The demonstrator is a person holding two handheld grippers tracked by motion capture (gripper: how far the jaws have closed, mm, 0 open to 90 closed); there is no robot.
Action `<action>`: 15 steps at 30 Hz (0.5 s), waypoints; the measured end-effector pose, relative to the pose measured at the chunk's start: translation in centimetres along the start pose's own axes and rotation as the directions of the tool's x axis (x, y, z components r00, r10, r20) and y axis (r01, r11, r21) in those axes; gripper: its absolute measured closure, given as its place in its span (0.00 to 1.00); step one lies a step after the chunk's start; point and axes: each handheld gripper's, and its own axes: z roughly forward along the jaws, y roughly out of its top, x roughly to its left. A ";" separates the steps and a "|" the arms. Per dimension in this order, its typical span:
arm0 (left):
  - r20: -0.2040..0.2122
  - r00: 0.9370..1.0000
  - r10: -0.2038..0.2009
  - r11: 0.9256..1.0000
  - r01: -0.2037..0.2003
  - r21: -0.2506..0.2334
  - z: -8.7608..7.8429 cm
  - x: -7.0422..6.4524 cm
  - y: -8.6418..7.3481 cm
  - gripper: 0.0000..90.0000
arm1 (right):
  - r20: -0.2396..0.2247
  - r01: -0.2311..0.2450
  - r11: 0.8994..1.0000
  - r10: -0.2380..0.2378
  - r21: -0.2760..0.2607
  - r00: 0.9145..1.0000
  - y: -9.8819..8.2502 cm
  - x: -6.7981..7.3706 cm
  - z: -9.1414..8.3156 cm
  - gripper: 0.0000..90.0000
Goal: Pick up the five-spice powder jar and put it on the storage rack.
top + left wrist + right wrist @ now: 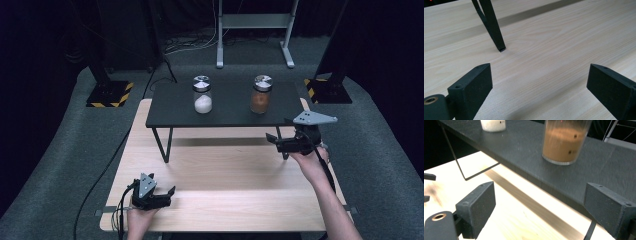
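Observation:
A low black shelf (230,107) stands on the far half of the light wooden table (225,200). On it are two lidded jars: one with white powder (202,95) at the left, one with brown powder (261,95) at the right. My right gripper (271,138) hovers at the shelf's front right edge, below the brown jar (562,142), open, with nothing between its jaws (539,186). The white jar (492,125) stands farther along the shelf (524,150). My left gripper (171,194) rests low at the table's near left, open and empty (539,68), facing a shelf leg (492,30).
Behind the table stands a grey metal frame (255,30). Two black post bases with yellow-black stripes (107,95) (325,90) flank the table's far corners. A cable (100,175) runs over the grey carpet at the left. Bare wood lies between the two grippers.

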 end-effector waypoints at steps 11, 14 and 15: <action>-0.004 1.000 -0.003 1.000 0.003 -0.001 0.0 0.0 0.0 0.06 | 0.025 0.003 1.000 -0.003 -0.021 1.000 -4.5 1.7 -2.0 0.08; -0.003 1.000 -0.008 1.000 0.008 0.000 0.0 0.0 0.0 0.06 | 0.026 0.003 0.999 -0.002 -0.033 1.000 -6.4 2.4 -2.5 0.08; -0.003 1.000 -0.008 1.000 0.008 0.000 0.0 0.0 0.0 0.06 | 0.031 0.006 0.999 -0.005 -0.034 1.000 -7.1 2.7 -2.7 0.08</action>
